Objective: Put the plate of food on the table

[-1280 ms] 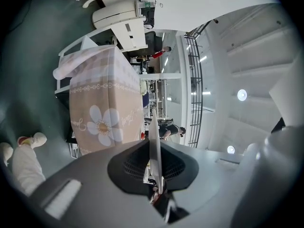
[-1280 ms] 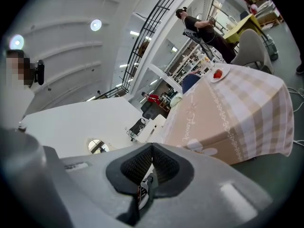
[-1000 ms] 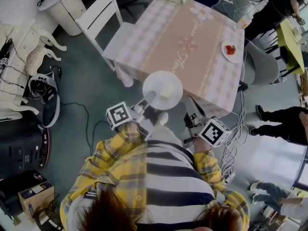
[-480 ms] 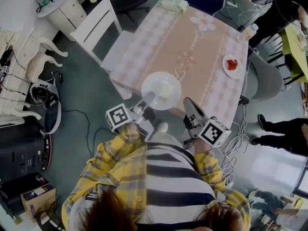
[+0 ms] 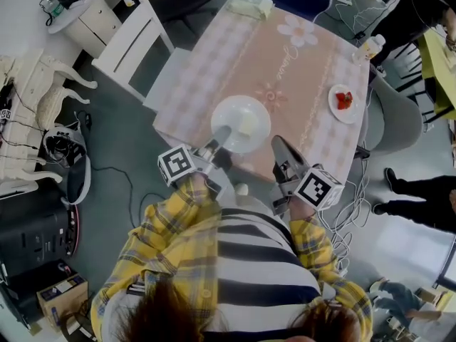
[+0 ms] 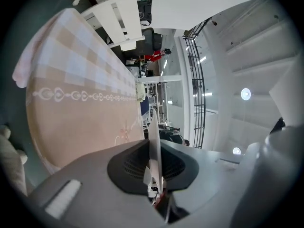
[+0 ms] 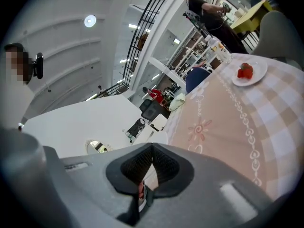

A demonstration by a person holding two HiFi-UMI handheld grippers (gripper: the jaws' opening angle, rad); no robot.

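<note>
Plate (image 5: 241,123) of white, round and shallow, sits pinched by its near rim in the left gripper (image 5: 218,140), whose jaws are pressed onto it; the left gripper view shows that rim edge-on (image 6: 154,127) as a thin pale blade clamped between the two dark pads (image 6: 127,165). On the plate lies a pale yellow block of food (image 5: 247,125), a little to the right of its middle. From the head view the plate hangs over the near part of the table (image 5: 285,63), just inside its front edge, above the pink checked tablecloth (image 5: 206,70); whether the plate's underside touches the cloth cannot be told. The right gripper (image 5: 277,146) is just to the right of the plate and apart from it, also over the front edge of the table. Its jaws are pressed together with nothing between them, as the right gripper view shows (image 7: 151,151). Each gripper carries a marker cube, the left one (image 5: 176,164) and the right one (image 5: 318,187) both close to the person's yellow plaid sleeves (image 5: 178,219). Further along the table on the right side, well apart from the held plate, rests a small plate (image 5: 345,104) with red food (image 5: 343,100) on it; the right gripper view shows it too (image 7: 256,75). A white chair (image 5: 135,38) stands beside the table's left edge, and a pale folded cloth (image 5: 249,6) lies at the far end of the tabletop
</note>
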